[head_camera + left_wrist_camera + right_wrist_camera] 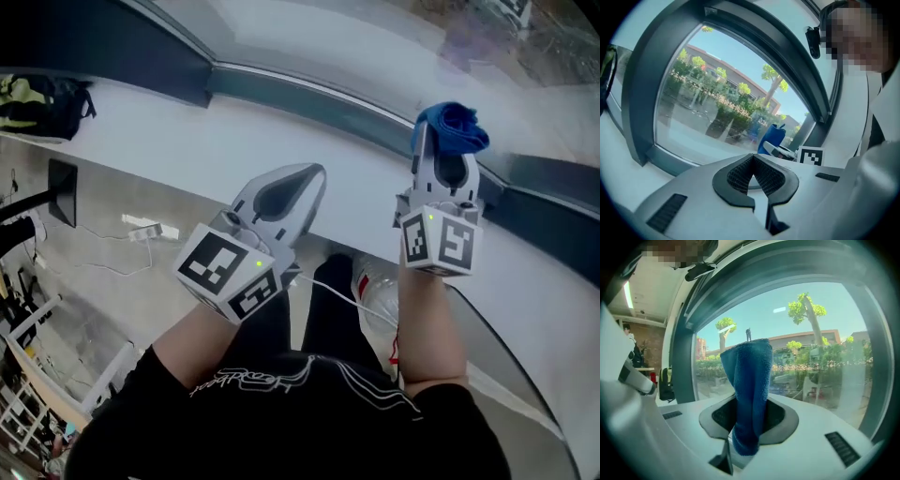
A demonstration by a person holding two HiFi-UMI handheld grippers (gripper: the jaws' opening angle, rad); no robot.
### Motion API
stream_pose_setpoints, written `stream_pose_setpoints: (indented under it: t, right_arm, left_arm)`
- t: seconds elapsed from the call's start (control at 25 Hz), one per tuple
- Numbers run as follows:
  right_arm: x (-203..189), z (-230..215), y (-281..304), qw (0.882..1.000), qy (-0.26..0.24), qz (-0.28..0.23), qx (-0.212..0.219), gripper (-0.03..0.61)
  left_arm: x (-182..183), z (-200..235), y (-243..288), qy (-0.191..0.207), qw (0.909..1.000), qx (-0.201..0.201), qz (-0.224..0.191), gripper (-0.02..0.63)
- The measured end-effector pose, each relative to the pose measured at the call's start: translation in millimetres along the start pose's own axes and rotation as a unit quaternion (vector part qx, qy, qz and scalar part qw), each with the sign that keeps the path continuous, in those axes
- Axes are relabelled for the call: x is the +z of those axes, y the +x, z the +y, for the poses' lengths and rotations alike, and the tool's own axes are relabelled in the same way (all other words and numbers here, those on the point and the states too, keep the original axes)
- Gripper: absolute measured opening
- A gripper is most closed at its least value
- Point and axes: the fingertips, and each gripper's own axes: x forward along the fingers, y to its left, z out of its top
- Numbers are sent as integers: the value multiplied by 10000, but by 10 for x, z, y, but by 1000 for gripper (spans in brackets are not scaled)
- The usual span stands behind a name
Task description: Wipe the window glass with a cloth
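Observation:
My right gripper (448, 161) is shut on a blue cloth (452, 126), which bunches up above its jaws just short of the window glass (375, 42). In the right gripper view the cloth (750, 380) stands upright between the jaws of that gripper (749, 414), with the glass (820, 357) right behind it. My left gripper (298, 187) hovers lower left over the white sill (178, 141), jaws shut on nothing. From the left gripper view, its closed tips (753, 161) point at the glass (717, 103), and the cloth (771, 138) shows to the right.
A dark window frame (309, 98) runs between sill and glass. A black bag with yellow-green trim (37, 101) lies on the sill at far left. On the floor below are a white power strip with cable (142, 231) and a plastic bottle (377, 292) by the person's legs.

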Motion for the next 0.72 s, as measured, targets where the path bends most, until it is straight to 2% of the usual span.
stream_pose_setpoints:
  t: [0.24,0.44,0.6,0.72]
  right_arm:
    - [-144,1376,465,9973,29,213,709,94]
    - [-182,2096,735,9946,75,248,1009,94]
    - [-277,2696,1054,9926,98,313,1173,94]
    - [-311,3004,1274,9918,85,326,1233,94]
  left_arm:
    - [221,986,-771,-198,9982,529,-201,3]
    - [371,1466,-1209,-182,9966,750,-274,3]
    - [456,1982,-1572,-354,9941,963,-359,3]
    - [488,2183,-1732,-311,9941,985,-320,3]
